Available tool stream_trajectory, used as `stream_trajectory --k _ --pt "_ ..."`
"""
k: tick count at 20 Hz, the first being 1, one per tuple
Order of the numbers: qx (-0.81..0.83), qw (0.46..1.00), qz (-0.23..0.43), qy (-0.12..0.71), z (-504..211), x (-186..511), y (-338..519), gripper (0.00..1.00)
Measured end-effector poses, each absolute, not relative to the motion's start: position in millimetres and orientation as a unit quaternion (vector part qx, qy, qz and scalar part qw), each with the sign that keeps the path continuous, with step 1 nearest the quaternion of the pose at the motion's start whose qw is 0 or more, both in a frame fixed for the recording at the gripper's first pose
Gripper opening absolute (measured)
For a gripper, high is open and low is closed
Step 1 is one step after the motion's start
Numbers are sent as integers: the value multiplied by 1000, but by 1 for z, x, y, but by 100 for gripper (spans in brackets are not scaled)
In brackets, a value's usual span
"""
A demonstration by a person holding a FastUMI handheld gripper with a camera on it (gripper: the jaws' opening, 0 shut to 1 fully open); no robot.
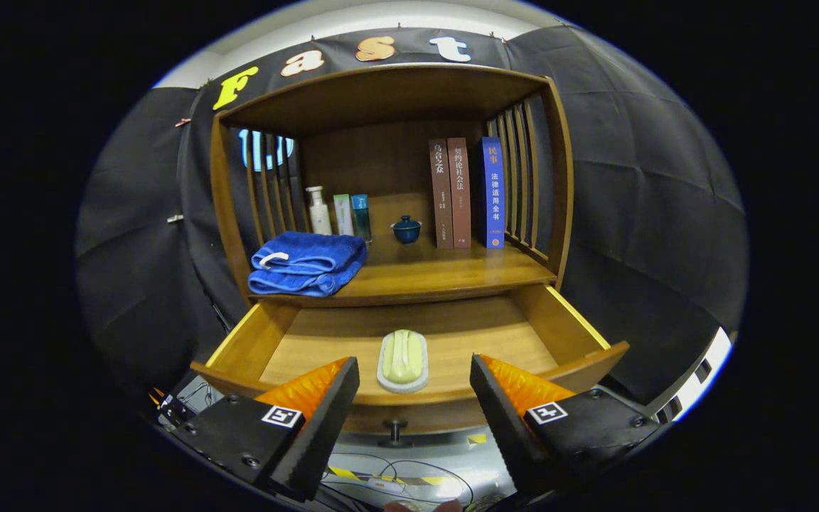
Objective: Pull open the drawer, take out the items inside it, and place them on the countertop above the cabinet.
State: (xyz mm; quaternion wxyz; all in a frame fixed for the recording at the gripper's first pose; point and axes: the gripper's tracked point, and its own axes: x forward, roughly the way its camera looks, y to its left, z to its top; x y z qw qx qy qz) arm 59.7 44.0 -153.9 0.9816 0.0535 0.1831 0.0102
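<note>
Gripper: gripper held wide apart, nothing between the fingers; both fingertips hang in front of the drawer's front panel, one to each side of the soap.
Knob: small dark drawer knob on the front panel, low between the two fingers.
Drawer: wooden drawer stands pulled out from under the cabinet's shelf, interior exposed.
Soap: pale green bar of soap lying on a white soap dish, on the drawer floor close to the front panel, just ahead of the fingers and in line with the gap between them. It is the sole item seen in the drawer.
Countertop: wooden countertop directly above the drawer, inside the open-fronted cabinet.
Towel: folded blue towel at the left front of the countertop, edge near the lip.
Cup: small dark blue lidded cup toward the back, mid-shelf.
Bottles: white pump bottle and two slim boxes or bottles at the back left, behind the towel.
Books: three upright books at the back right, against the slatted side.
</note>
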Motion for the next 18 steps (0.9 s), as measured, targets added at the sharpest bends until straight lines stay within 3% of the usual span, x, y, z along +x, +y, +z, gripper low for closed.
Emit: stream_trajectory --k 7,16,18 --pt "54 937 8 344 -215 144 65 100" --pt "7 887 14 462 -278 180 77 100" --pt "9 879 8 477 -291 180 72 76"
